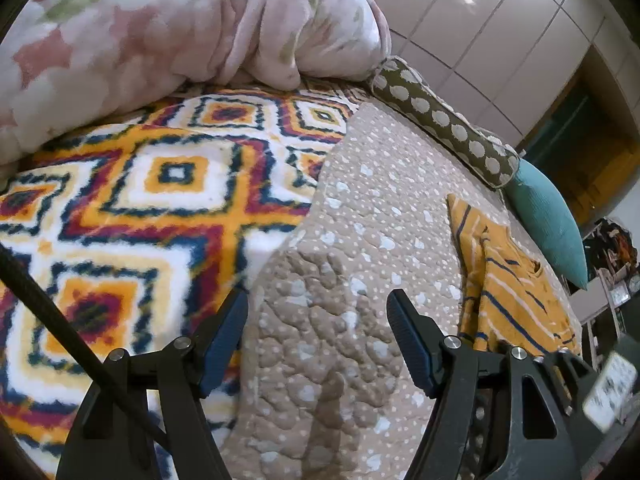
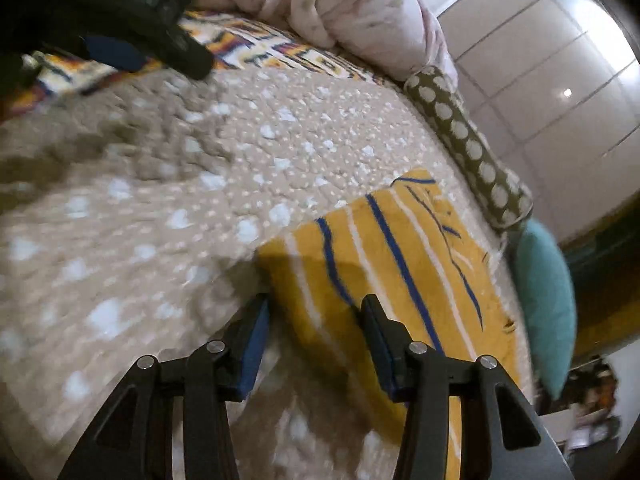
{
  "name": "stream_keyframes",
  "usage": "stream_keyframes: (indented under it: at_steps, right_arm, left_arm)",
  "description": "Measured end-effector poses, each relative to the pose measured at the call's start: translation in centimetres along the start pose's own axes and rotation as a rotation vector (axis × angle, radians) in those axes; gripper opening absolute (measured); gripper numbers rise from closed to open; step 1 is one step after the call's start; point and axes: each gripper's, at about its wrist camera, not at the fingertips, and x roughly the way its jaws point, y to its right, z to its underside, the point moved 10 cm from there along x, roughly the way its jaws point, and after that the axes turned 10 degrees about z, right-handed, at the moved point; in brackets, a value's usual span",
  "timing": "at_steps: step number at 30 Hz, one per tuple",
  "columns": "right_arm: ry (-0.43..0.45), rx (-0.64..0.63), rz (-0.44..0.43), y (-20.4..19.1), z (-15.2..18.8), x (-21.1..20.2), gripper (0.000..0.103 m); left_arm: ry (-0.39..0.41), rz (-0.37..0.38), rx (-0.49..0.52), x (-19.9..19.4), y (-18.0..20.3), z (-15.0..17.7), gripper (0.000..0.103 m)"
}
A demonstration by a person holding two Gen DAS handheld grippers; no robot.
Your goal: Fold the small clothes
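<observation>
A small yellow garment point(image 2: 404, 264) with blue and white stripes lies flat on the beige dotted quilt point(image 2: 200, 200). In the left wrist view it point(image 1: 516, 292) lies to the right, partly folded over itself. My right gripper point(image 2: 314, 300) is open, its fingers straddling the garment's near left corner, just above it. My left gripper point(image 1: 316, 304) is open and empty over bare quilt point(image 1: 360, 220), well left of the garment. The left gripper also shows in the right wrist view point(image 2: 132, 40) at the top left.
A patterned orange, white and blue blanket point(image 1: 140, 200) covers the left of the bed. A pink fluffy duvet point(image 1: 180, 20) is heaped at the back. A dotted bolster point(image 1: 444, 120) and a teal cushion point(image 1: 548, 216) line the far edge. Wardrobe doors point(image 1: 500, 40) stand behind.
</observation>
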Motion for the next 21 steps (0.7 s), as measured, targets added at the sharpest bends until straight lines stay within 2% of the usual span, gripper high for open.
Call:
stream_keyframes:
  at_steps: [1,2,4,7,13,15,17,21]
  right_arm:
    - [-0.014,0.029,-0.029,-0.1,-0.2,0.5,0.031]
    - [-0.036,0.062,-0.054,-0.1,-0.5,0.8,0.020]
    - [-0.072,0.129,-0.081,0.1,-1.2,0.6,0.013]
    - [-0.080,0.233,-0.184,-0.1,-2.4,-0.7,0.009]
    - [-0.105,0.337,-0.276,-1.2,-2.6,-0.9,0.011]
    - [-0.101,0.387,-0.318,-1.1,-2.5,-1.1,0.016]
    - [-0.088,0.418,-0.359,-1.0,-2.6,-1.9,0.027]
    - [-0.033,0.473,-0.411,-0.2,-2.4,-4.7,0.028]
  left_arm:
    - [0.003,-0.003,-0.004,-0.1,-0.2,-0.1,0.071]
    - [0.007,-0.002,-0.012,-0.3,-0.5,-0.2,0.071]
    - [0.019,-0.003,-0.024,-0.6,-0.9,-0.4,0.071]
    - [0.037,-0.006,-0.034,-1.0,-1.4,-0.9,0.071]
    - [0.047,-0.005,-0.037,-1.1,-1.1,-1.2,0.071]
    - [0.055,-0.005,-0.033,-1.2,-0.6,-1.3,0.071]
    - [0.059,-0.002,-0.027,-1.2,0.0,-1.3,0.071]
    - [0.064,-0.001,0.004,-0.9,1.9,-1.2,0.071]
